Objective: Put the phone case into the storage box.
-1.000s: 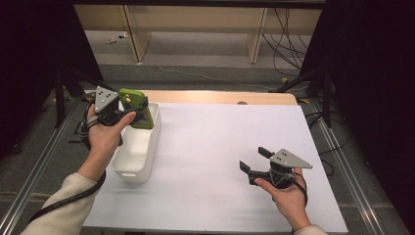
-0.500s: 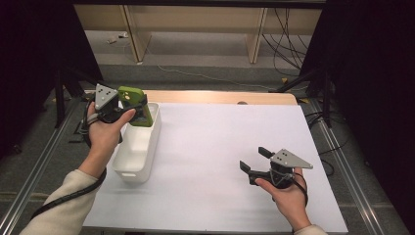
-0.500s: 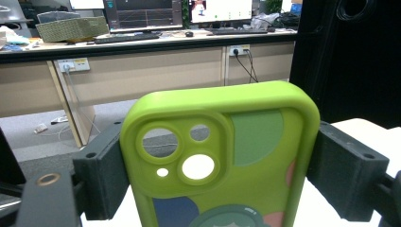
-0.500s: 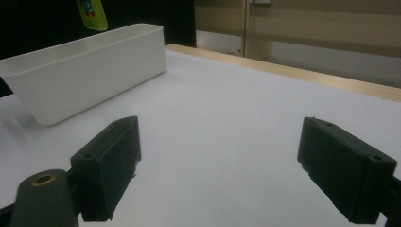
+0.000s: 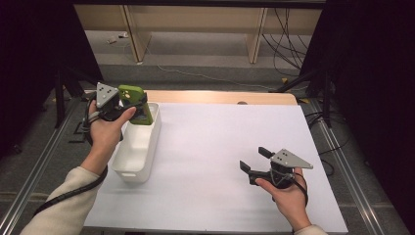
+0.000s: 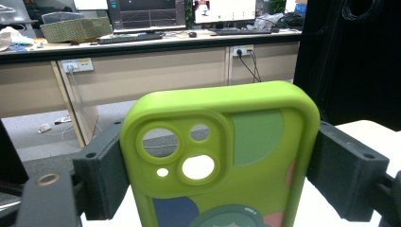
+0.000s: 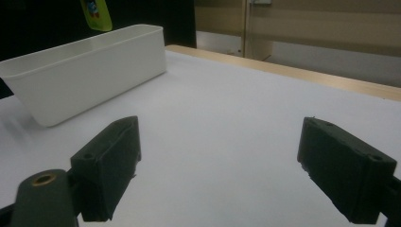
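A lime-green phone case [image 5: 137, 108] with coloured patches is held upright over the far end of a white plastic bin [image 5: 131, 172]. My left gripper [image 5: 130, 106] is shut on it. In the left gripper view both black pads [image 6: 101, 170] press the long edges of the case [image 6: 222, 156], whose camera cut-outs face me. My right gripper [image 5: 254, 159] rests low over the white table top [image 5: 205, 147] at the near right. It is open, with nothing between its jaws [image 7: 231, 165]. The right gripper view looks across at the bin [image 7: 85, 80] and the hanging case [image 7: 97, 14].
The bin stands lengthwise along the table's left side and looks empty. A wooden strip [image 5: 220, 97] runs along the far edge of the table. Metal rails [image 5: 342, 161] flank both sides. Beyond lie floor cables and desk legs.
The left hand has lifted the case very slightly at the far end of the bin. The right hand has kept still.
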The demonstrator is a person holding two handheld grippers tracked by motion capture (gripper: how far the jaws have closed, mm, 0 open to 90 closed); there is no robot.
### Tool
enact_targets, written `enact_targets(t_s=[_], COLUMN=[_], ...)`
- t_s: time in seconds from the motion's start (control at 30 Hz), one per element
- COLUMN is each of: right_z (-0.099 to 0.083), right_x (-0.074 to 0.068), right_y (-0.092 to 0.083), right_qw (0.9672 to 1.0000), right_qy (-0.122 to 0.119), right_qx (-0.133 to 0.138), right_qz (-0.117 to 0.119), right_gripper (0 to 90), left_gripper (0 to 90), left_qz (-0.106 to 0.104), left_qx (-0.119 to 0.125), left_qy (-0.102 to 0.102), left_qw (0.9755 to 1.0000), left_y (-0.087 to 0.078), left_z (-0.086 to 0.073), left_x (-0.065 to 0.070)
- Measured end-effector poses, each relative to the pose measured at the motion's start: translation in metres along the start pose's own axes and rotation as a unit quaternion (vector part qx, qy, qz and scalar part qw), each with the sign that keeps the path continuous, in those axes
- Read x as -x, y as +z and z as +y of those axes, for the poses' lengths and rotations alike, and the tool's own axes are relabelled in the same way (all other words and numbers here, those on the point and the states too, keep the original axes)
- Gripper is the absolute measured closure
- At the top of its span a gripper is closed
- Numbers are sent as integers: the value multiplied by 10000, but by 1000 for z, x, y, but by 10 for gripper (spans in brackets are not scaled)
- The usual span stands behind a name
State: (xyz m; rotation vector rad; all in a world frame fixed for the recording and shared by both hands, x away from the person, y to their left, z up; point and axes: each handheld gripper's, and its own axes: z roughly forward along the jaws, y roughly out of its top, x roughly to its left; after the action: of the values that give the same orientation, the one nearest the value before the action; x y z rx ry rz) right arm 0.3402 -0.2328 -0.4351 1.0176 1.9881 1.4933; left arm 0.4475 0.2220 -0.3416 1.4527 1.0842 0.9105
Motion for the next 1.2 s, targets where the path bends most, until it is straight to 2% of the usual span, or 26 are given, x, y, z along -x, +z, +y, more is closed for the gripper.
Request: enact_targets(t_s=[1.2], right_z=[0], right_x=[1], right_y=[0], right_qw=[10000], right_qy=[1], right_qx=[-12], right_qz=[4], right_gripper=[153], left_gripper=[159], left_qz=[115], left_qx=[-71], left_qy=[24], left_qw=[9999], left_y=[16], left_z=[-4], left_x=[-6])
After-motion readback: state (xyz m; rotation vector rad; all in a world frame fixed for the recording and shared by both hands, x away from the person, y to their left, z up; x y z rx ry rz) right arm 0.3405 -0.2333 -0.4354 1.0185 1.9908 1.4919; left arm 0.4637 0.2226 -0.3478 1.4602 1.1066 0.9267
